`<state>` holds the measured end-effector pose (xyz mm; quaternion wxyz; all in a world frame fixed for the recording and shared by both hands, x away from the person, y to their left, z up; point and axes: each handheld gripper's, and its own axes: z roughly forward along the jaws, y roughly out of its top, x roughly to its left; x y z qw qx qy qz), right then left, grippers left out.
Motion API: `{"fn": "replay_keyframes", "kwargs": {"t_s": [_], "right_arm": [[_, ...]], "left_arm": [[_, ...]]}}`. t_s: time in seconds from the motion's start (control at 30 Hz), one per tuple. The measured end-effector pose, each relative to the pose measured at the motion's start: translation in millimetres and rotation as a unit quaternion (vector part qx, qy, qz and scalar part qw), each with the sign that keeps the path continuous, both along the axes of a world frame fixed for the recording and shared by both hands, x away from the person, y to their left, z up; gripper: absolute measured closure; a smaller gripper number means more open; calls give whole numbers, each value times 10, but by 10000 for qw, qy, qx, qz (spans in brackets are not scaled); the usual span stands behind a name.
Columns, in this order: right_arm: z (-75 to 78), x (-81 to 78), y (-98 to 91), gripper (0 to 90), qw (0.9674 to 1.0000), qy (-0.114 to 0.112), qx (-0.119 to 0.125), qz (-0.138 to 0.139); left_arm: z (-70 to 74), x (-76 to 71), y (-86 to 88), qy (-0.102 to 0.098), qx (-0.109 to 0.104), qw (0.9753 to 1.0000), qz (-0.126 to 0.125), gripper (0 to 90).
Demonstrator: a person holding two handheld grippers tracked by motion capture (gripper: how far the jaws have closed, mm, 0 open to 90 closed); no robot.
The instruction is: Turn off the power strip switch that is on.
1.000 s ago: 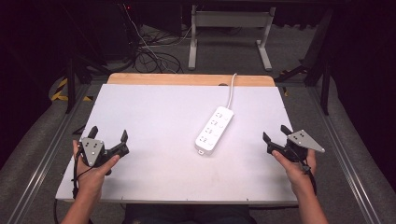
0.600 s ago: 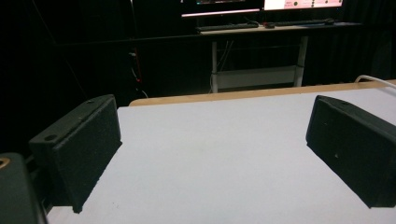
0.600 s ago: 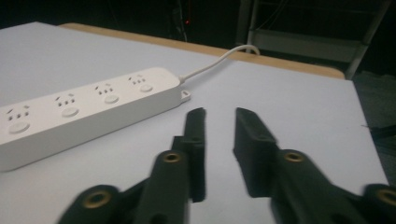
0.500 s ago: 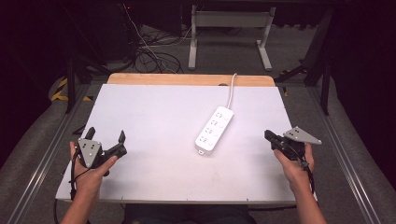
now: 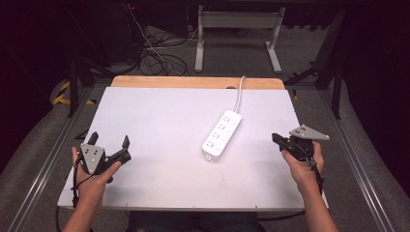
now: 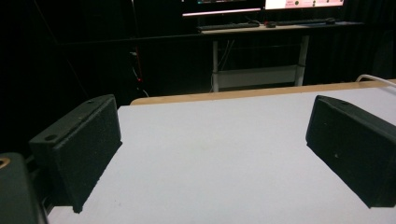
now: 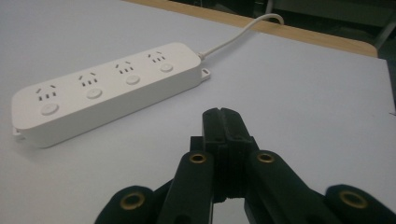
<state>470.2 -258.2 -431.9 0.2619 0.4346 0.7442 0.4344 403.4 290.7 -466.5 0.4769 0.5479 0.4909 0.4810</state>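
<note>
A white power strip lies slantwise right of the table's middle, its white cable running to the far edge. In the right gripper view the power strip shows several sockets and round buttons. My right gripper is held at the right side, shut with nothing in it, its tip pointing at the strip from a short way off; its jaws meet in the right gripper view. My left gripper hovers near the front left, open and empty, its pads wide apart over the bare white top.
The white table top has a wooden strip along its far edge. Beyond it are a metal stand and tangled floor cables. A desk with monitors stands far off in the left gripper view.
The right gripper has shut; its jaws were spread a second ago. The left gripper has drifted slightly down and stays open.
</note>
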Motion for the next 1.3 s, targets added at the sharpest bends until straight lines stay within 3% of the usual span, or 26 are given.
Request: {"fn": "replay_keyframes", "kwargs": {"t_s": [0.33, 1.3], "right_arm": [[189, 228, 246, 900, 9995, 22, -81, 294], [323, 854, 759, 900, 9959, 332, -193, 819]], "left_arm": [[-13, -15, 38, 22, 5, 10000, 69, 39], [-30, -48, 81, 73, 13, 9999, 109, 42]]}}
